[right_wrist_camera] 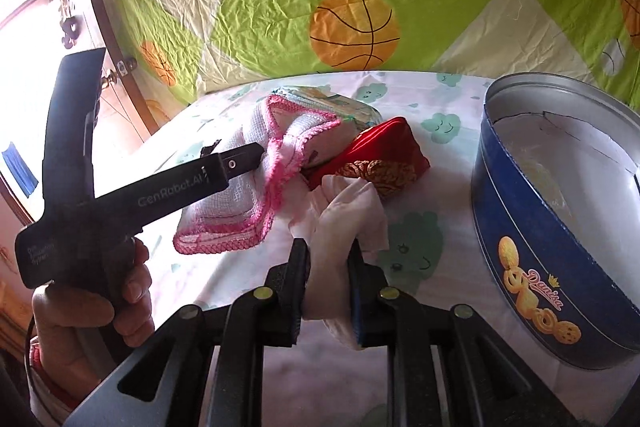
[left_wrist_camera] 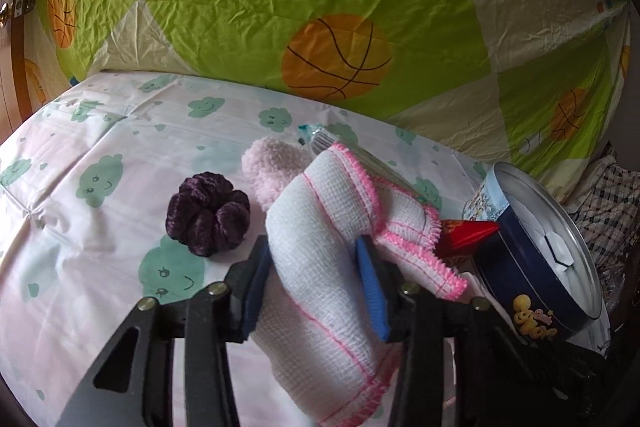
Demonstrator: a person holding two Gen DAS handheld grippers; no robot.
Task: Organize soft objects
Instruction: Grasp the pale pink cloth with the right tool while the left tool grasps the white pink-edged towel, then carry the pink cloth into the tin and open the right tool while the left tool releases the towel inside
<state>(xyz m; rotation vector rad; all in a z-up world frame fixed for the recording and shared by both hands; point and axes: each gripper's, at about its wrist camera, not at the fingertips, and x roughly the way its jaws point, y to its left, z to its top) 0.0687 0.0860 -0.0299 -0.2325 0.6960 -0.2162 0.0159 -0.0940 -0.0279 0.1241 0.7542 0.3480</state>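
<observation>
Both tongs are closed on cloth: the left tongs grip the white pink-edged woven cloth, the right tongs a pale pink soft cloth, on the bed. Each should be lifted slowly. The round blue cookie tin stands open nearby, with free room above.

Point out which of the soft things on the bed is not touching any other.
The dark purple scrunchie: it lies alone on the sheet, left of the pile where fluffy pink piece, pink-edged white cloth and red pouch overlap.
</observation>
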